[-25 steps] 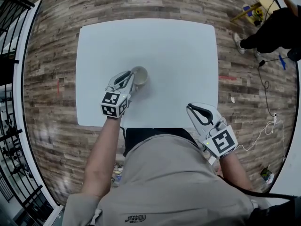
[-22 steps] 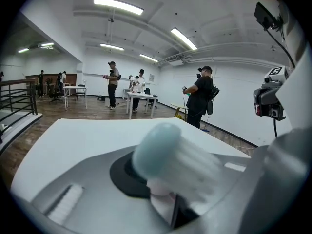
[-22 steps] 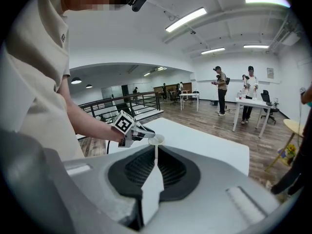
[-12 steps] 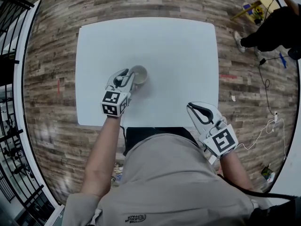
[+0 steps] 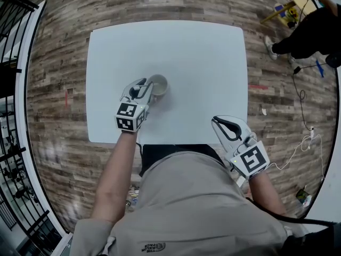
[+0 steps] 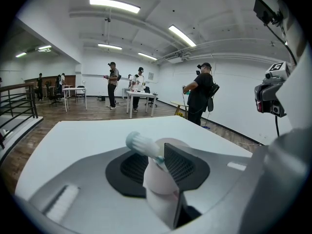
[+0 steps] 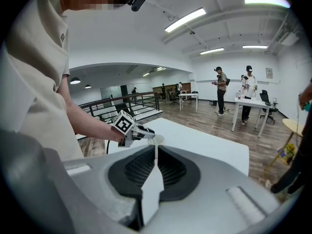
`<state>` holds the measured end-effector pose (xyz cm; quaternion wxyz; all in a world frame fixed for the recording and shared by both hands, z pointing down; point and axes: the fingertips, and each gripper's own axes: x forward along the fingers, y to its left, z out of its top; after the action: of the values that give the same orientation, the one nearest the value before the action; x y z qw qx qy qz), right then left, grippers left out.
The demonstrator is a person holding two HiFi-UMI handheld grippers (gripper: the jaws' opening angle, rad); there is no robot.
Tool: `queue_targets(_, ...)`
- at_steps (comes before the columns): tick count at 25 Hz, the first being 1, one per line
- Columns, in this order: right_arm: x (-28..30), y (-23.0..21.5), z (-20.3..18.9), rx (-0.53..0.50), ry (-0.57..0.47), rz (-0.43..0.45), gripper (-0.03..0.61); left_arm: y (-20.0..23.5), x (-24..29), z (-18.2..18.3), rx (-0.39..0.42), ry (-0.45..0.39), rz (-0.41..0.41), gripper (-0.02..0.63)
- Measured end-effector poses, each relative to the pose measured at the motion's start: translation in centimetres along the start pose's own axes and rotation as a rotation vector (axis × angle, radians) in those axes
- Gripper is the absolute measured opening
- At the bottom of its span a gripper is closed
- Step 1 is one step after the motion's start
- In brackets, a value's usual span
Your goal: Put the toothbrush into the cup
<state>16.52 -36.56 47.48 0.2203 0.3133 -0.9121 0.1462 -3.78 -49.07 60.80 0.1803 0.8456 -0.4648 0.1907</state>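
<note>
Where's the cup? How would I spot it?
Find the big white square table on the wooden floor. Near its middle, a bit left, sits a small round cream cup, right at the tips of the left gripper, whose jaws have just been opening with the white-bristled toothbrush between them. It is the only dish on the table.

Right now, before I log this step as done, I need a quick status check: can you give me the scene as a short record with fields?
surface: white table
cup: upright on the table, just ahead of the left gripper
toothbrush: bristle head up, leaning, between the left jaws; lower end hidden
left gripper: jaws apart, have just been opening
right gripper: shut, empty, over the table's near edge
</note>
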Motion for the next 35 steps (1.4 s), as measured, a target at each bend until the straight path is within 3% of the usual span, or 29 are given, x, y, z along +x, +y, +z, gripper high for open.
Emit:
queue_targets(21, 1.1, 3.3, 2.1, -0.04, -0.021, -0.009, 0.018, 0.9, -3.5, 2.0, 0.001, -0.068, -0.024, 0.213)
queue_targets(28, 1.9, 7.7, 3.4, -0.068, -0.035, -0.02, 0.018, 1.6, -9.4, 2.9, 0.003, -0.157, -0.037, 0.247)
queue_targets(35, 3.1, 14.8, 5.3, -0.101, -0.062, -0.026, 0.018, 0.0, -19.1, 4.1, -0.001, -0.234, -0.162, 0.244)
